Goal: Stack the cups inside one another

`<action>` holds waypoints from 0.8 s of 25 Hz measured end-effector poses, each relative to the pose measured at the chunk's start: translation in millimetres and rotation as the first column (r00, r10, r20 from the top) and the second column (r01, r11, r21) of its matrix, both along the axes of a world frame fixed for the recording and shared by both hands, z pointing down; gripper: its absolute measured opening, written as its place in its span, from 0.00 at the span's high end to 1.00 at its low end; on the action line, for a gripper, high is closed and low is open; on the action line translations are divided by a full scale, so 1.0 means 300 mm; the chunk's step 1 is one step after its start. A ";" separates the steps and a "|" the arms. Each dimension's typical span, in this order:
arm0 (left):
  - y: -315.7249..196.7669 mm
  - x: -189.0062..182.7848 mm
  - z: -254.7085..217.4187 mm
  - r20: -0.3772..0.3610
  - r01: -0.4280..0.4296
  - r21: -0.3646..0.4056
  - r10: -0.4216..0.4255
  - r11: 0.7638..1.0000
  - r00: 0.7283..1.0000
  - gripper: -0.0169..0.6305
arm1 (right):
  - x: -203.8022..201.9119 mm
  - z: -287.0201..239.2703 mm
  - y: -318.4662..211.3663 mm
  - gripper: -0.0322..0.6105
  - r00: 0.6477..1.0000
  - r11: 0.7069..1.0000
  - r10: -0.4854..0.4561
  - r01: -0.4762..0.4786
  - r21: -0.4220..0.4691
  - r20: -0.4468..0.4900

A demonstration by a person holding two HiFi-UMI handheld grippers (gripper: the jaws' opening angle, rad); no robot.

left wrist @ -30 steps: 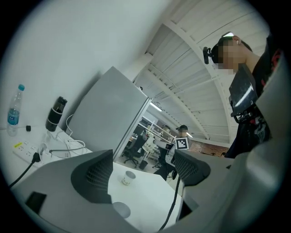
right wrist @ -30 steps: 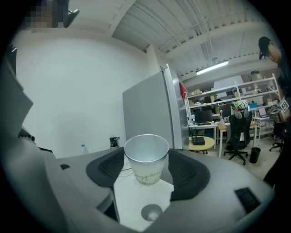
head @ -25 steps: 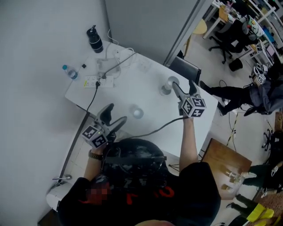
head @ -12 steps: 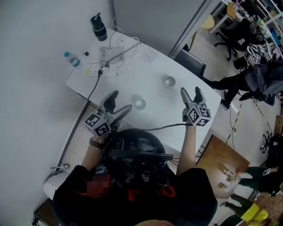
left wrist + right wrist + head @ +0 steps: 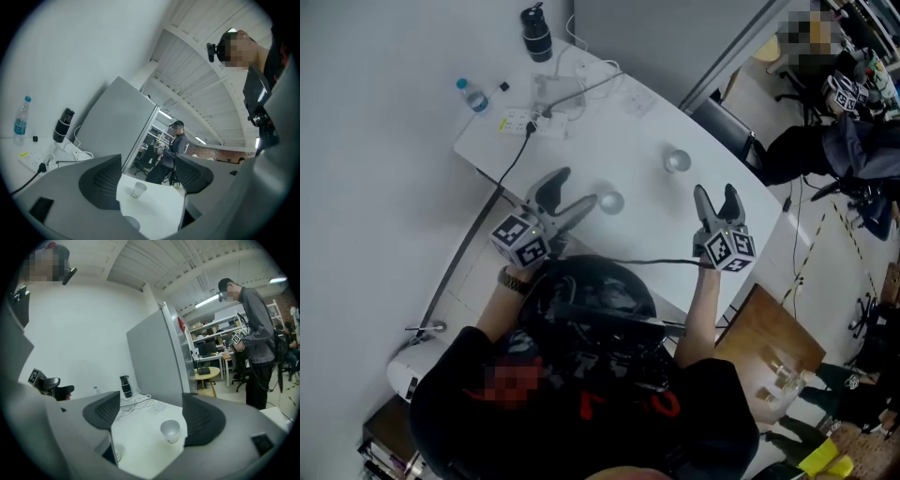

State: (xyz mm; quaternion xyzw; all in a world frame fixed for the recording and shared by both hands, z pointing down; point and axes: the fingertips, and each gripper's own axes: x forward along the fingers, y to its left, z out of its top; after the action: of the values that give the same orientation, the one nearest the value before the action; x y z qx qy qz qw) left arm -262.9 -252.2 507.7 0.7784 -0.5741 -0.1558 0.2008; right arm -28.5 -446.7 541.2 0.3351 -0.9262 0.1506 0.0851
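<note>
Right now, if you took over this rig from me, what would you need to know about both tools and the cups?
Left tool: open, its jaws have just been closing a little, nothing gripped; the near cup stands just beyond its tips.
Right tool: open and empty, short of the far cup.
Both cups stand apart on the white table.
Done: nothing stacked yet.
Left: pick up one cup and set it inside the other.

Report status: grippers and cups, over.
Left gripper open, jaws just closed slightly, gripping nothing. Right gripper open, empty. Near cup, far cup apart, unstacked. No obstruction.
</note>
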 end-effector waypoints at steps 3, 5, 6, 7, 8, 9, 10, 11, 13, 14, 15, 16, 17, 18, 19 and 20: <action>0.011 -0.019 0.029 -0.042 0.012 -0.024 -0.013 1.000 0.999 0.43 | -0.065 0.062 0.063 0.32 0.997 0.997 -0.082 0.082 -0.016 0.004; 0.014 -0.026 0.044 -0.054 0.030 -0.043 -0.032 0.999 0.998 0.43 | -0.090 0.106 0.116 0.34 0.992 0.991 -0.128 0.128 -0.031 -0.002; 0.016 -0.033 0.049 -0.068 0.038 -0.044 -0.041 0.998 0.997 0.43 | -0.103 0.129 0.143 0.34 0.989 0.988 -0.151 0.150 -0.039 -0.008; 0.020 -0.042 0.054 -0.083 0.045 -0.045 -0.048 0.998 0.995 0.43 | -0.123 0.160 0.174 0.34 0.983 0.983 -0.181 0.180 -0.047 -0.021; 0.026 -0.052 0.061 -0.095 0.049 -0.046 -0.054 0.998 0.994 0.43 | -0.150 0.206 0.212 0.34 0.974 0.974 -0.223 0.220 -0.061 -0.042; 0.032 -0.061 0.069 -0.103 0.054 -0.050 -0.059 0.997 0.993 0.44 | -0.182 0.269 0.259 0.34 0.959 0.960 -0.274 0.268 -0.085 -0.072; 0.038 -0.067 0.075 -0.111 0.061 -0.056 -0.067 0.997 0.992 0.46 | -0.214 0.345 0.313 0.31 0.939 0.942 -0.327 0.315 -0.118 -0.109; 0.043 -0.069 0.076 -0.119 0.067 -0.062 -0.074 0.996 0.990 0.47 | -0.242 0.425 0.370 0.31 0.914 0.923 -0.375 0.353 -0.152 -0.152; 0.052 -0.064 0.074 -0.126 0.069 -0.067 -0.077 0.995 0.989 0.47 | -0.285 0.557 0.467 0.31 0.871 0.899 -0.430 0.389 -0.199 -0.237; 0.057 -0.063 0.073 -0.121 0.067 -0.066 -0.075 0.996 0.990 0.47 | -0.307 0.602 0.499 0.26 0.858 0.896 -0.437 0.391 -0.211 -0.268; 0.061 -0.066 0.074 -0.113 0.067 -0.066 -0.074 0.996 0.991 0.46 | -0.334 0.637 0.520 0.25 0.850 0.895 -0.439 0.388 -0.218 -0.290; 0.066 -0.070 0.077 -0.107 0.069 -0.068 -0.076 0.995 0.991 0.46 | -0.364 0.663 0.533 0.25 0.844 0.895 -0.441 0.388 -0.219 -0.306; 0.069 -0.074 0.080 -0.105 0.073 -0.072 -0.081 0.995 0.991 0.46 | -0.396 0.684 0.541 0.25 0.836 0.893 -0.446 0.393 -0.219 -0.320; 0.072 -0.077 0.083 -0.105 0.078 -0.077 -0.085 0.994 0.991 0.46 | -0.425 0.699 0.547 0.25 0.826 0.889 -0.455 0.402 -0.219 -0.333; 0.074 -0.078 0.087 -0.102 0.080 -0.081 -0.088 0.993 0.991 0.47 | -0.450 0.710 0.549 0.25 0.814 0.885 -0.463 0.411 -0.218 -0.349; 0.077 -0.078 0.090 -0.096 0.081 -0.085 -0.089 0.993 0.991 0.46 | -0.471 0.722 0.546 0.25 0.804 0.883 -0.468 0.416 -0.216 -0.367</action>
State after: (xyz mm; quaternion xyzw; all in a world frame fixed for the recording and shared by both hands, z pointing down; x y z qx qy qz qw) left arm -286.3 -229.0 534.7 0.7356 -0.6018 -0.1796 0.2538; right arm -169.7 -282.9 757.8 0.1277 -0.9286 0.1108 0.3303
